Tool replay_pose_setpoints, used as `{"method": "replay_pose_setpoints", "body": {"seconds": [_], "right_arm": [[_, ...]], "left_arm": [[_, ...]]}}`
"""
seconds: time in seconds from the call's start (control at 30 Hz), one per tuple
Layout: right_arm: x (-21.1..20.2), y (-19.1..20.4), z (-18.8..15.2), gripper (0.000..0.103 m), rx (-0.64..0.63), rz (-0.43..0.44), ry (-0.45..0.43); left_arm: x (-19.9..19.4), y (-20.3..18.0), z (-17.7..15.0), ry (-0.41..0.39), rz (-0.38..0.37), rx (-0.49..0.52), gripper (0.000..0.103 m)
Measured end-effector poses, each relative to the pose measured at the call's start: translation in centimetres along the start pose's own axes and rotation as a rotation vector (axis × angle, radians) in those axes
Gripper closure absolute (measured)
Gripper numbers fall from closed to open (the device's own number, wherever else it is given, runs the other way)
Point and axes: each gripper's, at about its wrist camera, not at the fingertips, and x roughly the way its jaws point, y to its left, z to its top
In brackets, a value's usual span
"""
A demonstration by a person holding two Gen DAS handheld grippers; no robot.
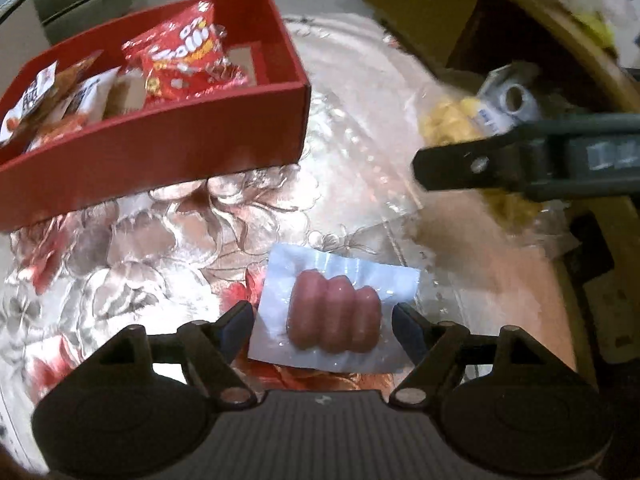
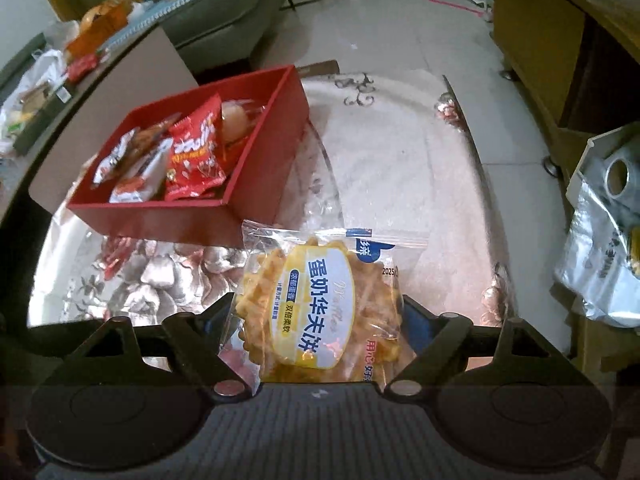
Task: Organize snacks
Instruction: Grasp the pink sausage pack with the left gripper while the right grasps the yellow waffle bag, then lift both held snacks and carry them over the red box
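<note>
Snacks fill the red box (image 2: 256, 184); right tool (image 2: 320, 320) grips the waffle pack (image 2: 320, 304) beside it for boxing, left tool (image 1: 322, 322) straddles the sausage pack (image 1: 334, 312), jaws apart.

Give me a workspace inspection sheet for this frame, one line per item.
Surface: table with floral cloth under clear cover.
Job's things: red box holding several snack packs; sausage pack lying on the cloth; waffle bag.
Clutter: silver bag at the right.
Grippers: left claw open astride the sausage pack; right claw closed on the waffle bag.
Cables: nothing seen.
Surroundings: sofa, wooden cabinet, tiled floor.
</note>
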Motion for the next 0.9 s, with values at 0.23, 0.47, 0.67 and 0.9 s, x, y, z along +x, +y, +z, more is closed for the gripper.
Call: {"method": "replay_pose_setpoints", "body": {"seconds": [0.23,0.47,0.67,0.9], "right_arm": [[-0.8,-0.2,0.1,0.016,-0.004,0.036,-0.014],[-0.8,-0.2,0.0,0.015,-0.017,0.029,-0.006],[-1.0,-0.5,-0.1,0.016,-0.002,0.032,-0.016],[-1.2,-0.2,0.1,0.016,0.001,0.026,-0.028]], "left_arm": [[1.3,-2.5,0.2,0.002,0.096,0.031,0.024],[2.2,-3.8,0.4,-0.002,0.121,0.018,0.009],[1.4,-3.5,-0.6,-0.022,0.130,0.019,0.018],[-0.3,-1.0,-0.1,-0.023,0.101,-0.012,0.026]]}}
